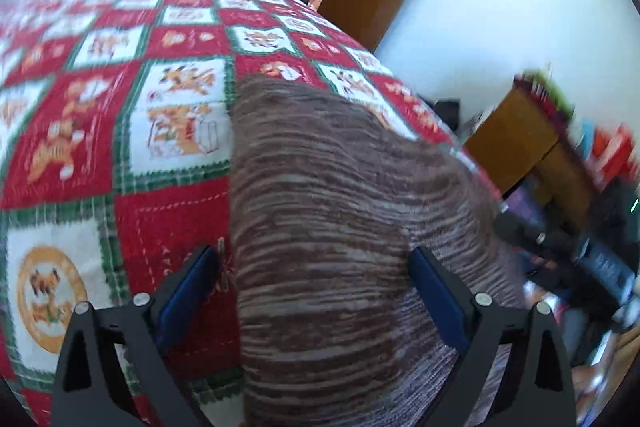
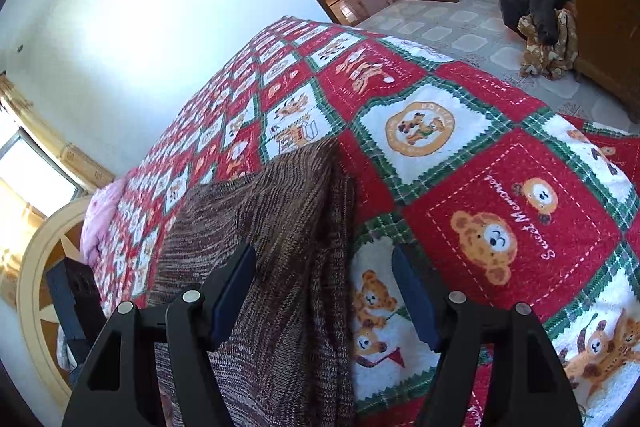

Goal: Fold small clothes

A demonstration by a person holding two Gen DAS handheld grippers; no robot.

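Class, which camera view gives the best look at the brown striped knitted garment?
The right wrist view: the brown striped knitted garment appears sharp, its folded edge and corner visible. The left wrist view shows it larger but motion-blurred, its lower part cut off.

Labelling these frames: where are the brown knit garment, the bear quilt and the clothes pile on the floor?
brown knit garment [image 1: 340,207], left wrist view, middle.
bear quilt [image 2: 500,219], right wrist view, red bear square.
clothes pile [image 2: 540,23], right wrist view, centre.
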